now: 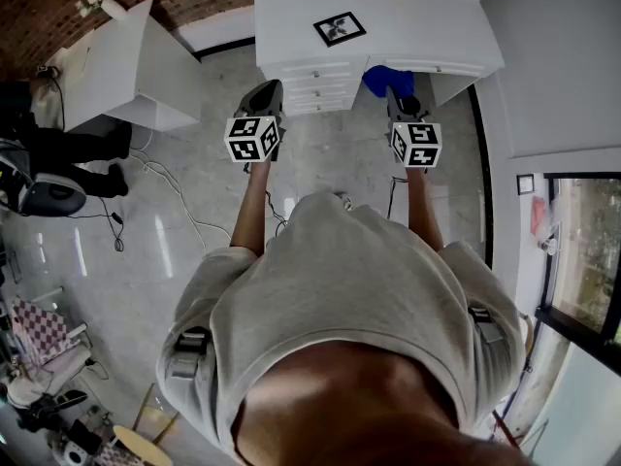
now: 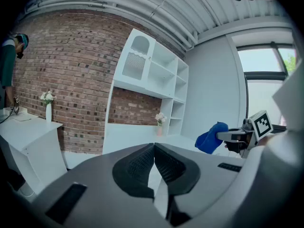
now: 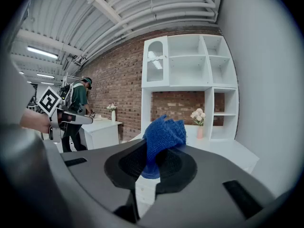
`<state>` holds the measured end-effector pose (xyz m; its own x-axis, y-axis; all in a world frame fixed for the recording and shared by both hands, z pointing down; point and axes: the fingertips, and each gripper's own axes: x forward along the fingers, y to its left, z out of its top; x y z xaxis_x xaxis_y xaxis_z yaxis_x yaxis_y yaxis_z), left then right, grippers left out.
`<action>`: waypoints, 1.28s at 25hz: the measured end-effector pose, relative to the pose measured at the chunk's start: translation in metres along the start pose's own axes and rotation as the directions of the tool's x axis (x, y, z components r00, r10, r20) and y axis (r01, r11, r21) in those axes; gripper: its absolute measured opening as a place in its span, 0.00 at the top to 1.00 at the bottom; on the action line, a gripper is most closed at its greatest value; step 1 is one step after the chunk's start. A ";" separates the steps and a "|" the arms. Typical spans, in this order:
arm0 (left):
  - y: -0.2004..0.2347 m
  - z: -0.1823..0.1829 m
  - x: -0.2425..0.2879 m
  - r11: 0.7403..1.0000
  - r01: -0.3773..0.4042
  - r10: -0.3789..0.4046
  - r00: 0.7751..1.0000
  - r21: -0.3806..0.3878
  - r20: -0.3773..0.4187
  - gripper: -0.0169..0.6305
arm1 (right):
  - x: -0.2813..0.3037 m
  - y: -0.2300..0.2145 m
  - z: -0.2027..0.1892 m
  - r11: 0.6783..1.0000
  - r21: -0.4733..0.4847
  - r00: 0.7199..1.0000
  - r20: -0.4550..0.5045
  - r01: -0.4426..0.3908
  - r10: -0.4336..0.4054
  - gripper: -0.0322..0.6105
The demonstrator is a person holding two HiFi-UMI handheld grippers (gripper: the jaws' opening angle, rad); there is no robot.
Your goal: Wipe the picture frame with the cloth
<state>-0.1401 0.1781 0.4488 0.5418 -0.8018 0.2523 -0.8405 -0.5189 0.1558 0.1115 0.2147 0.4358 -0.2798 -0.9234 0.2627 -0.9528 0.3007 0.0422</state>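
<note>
Facing a wide white worktop with drawers (image 1: 388,13), white open shelving (image 3: 190,65) rising behind it against the brick wall. Off to the left, a second white desk (image 1: 136,66), and beside it a person in dark clothes (image 1: 68,153), cables trailing over the pale floor. Both tools held out short of the drawer fronts, well apart from each other. Left gripper (image 1: 264,87), fingers (image 2: 142,163) pressed together, nothing between them. Right gripper (image 1: 396,93), fingers clamped on a crumpled blue cloth (image 3: 164,134), bunched up above the tips, hanging just before the worktop's front edge. Flat on the worktop, near its middle, a small black-edged picture frame (image 1: 340,28): face up, long axis running left to right and skewed to the front edge, right end farther back. Nothing lying between cloth and frame. Smallest of all, a pink vase of pale flowers (image 3: 199,126) at the back of the worktop.
</note>
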 end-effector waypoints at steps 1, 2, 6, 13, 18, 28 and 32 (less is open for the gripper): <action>0.000 0.000 0.000 1.000 0.000 0.000 1.000 0.001 0.001 0.95 | 0.000 0.000 -0.001 1.000 -0.001 1.000 0.000 0.000 0.000 0.86; 0.000 0.000 -0.001 1.000 0.000 0.000 1.000 0.003 0.002 0.95 | 0.000 0.000 -0.001 1.000 -0.002 1.000 -0.001 0.001 -0.001 0.86; -0.003 -0.001 -0.002 1.000 -0.001 0.001 1.000 0.004 0.001 0.95 | -0.003 0.000 -0.002 1.000 0.006 1.000 -0.002 0.001 -0.001 0.86; -0.012 -0.006 -0.002 1.000 -0.010 0.010 1.000 0.001 -0.008 0.95 | -0.006 -0.003 -0.007 1.000 0.007 1.000 -0.007 -0.017 0.017 0.86; -0.022 -0.010 0.000 1.000 -0.022 0.022 1.000 -0.002 -0.014 0.95 | -0.010 -0.010 -0.012 1.000 0.005 0.999 -0.017 -0.030 0.030 0.86; -0.049 -0.016 0.004 0.998 -0.057 0.057 0.998 0.002 -0.017 0.95 | -0.017 -0.032 -0.026 0.997 0.005 0.997 -0.016 -0.076 0.076 0.86; -0.053 -0.022 0.006 0.998 -0.065 0.065 0.997 0.002 -0.028 0.95 | -0.017 -0.036 -0.030 0.996 0.007 0.996 -0.016 -0.088 0.088 0.86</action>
<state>-0.0923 0.2072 0.4629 0.4854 -0.8253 0.2884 -0.8740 -0.4661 0.1373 0.1537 0.2270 0.4589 -0.3610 -0.8892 0.2810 -0.9252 0.3793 0.0119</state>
